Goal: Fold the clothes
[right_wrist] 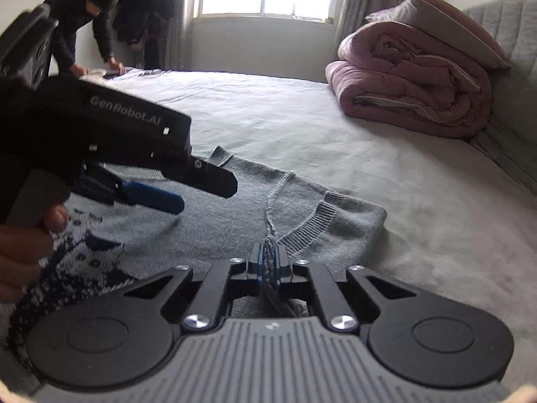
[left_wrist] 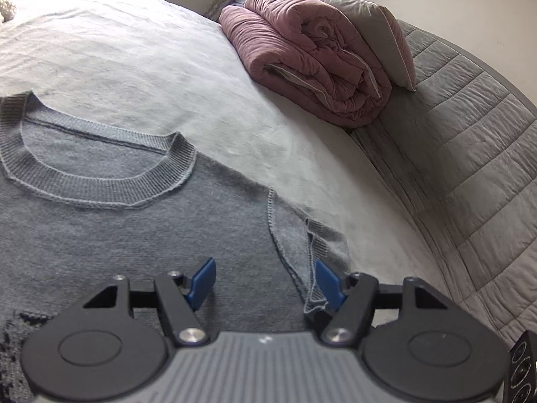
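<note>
Right tool (right_wrist: 268,262) clamped on a fold of the grey sweater (left_wrist: 134,235) near its folded-in sleeve – left tool (left_wrist: 265,280) wide, empty, over the sweater on the bed (left_wrist: 134,67).

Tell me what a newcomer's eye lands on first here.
Probably the grey sweater spread across the near side of the bed, inside out with seams showing. The right hand-held gripper is shut on a pinch of its knit near the folded sleeve. A rolled pink duvet sits by the headboard.
</note>
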